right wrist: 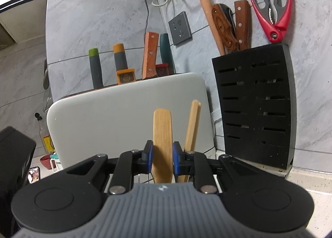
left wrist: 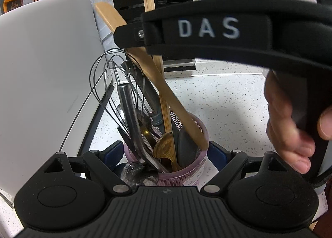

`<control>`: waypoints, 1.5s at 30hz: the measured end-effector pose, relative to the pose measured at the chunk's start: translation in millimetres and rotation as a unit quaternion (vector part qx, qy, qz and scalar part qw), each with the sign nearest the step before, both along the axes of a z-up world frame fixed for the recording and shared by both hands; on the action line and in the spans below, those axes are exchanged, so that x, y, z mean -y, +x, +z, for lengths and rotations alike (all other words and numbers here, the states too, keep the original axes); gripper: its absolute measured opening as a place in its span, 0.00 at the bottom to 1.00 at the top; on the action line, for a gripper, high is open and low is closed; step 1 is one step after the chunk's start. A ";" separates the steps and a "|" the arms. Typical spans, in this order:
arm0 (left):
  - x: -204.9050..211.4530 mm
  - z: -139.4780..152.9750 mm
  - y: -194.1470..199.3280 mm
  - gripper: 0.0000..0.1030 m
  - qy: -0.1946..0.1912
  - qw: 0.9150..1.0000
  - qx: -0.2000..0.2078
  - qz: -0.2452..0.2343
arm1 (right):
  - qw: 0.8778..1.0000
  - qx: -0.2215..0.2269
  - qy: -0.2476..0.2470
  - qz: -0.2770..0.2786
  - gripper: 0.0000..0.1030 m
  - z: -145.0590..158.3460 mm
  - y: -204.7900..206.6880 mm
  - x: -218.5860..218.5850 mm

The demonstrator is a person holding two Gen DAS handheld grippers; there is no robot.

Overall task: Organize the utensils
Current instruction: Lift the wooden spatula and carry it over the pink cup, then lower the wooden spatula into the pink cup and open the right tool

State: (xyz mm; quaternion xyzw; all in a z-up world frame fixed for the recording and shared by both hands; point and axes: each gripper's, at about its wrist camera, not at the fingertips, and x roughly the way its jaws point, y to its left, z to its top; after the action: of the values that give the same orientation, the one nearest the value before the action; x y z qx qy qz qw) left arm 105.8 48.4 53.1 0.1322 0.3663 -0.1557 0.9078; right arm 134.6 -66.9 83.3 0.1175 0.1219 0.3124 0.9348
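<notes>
My left gripper (left wrist: 166, 154) has its blue pads against both sides of a pink mesh utensil cup (left wrist: 195, 167), which it holds on the speckled counter. The cup is crowded with a wire whisk (left wrist: 108, 84), a steel handle (left wrist: 127, 109), a gold spoon (left wrist: 164, 146), a black spatula (left wrist: 186, 148) and bamboo chopsticks (left wrist: 164, 97). A wooden spatula (left wrist: 176, 109) leans out of the cup. My right gripper (right wrist: 162, 156) is shut on its upper handle (right wrist: 162, 132), with the chopsticks (right wrist: 193, 126) just to the right. That gripper (left wrist: 132, 34) crosses the top of the left wrist view.
A pale cutting board (right wrist: 124, 109) stands upright behind the cup, with knife handles (right wrist: 149, 55) behind it. A black knife block (right wrist: 255, 103) with red scissors (right wrist: 274, 9) stands at the right by the tiled wall. A person's hand (left wrist: 290, 134) grips the right tool. An oil bottle (right wrist: 44, 134) stands at the left.
</notes>
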 end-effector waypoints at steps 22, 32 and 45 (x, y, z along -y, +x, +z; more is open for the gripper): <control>0.1 0.2 -1.4 0.98 -0.001 1.000 -0.001 0.000 | 0.999 -0.002 0.032 0.008 0.16 6.8 -26.6 37.4; -2.1 1.4 -0.3 0.98 -0.002 1.000 -0.002 -0.002 | 0.999 -0.004 0.002 0.037 0.16 -2.0 -44.6 39.6; -1.0 0.3 -1.7 0.98 -0.003 1.000 0.001 -0.002 | 0.996 -0.048 -0.057 0.049 0.01 -20.2 -40.0 32.6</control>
State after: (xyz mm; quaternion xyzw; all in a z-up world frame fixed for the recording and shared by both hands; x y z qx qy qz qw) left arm 104.1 49.4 53.4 0.1308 0.3643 -0.1583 0.9084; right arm 94.6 -99.5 63.1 0.0728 0.1903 0.3446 0.9164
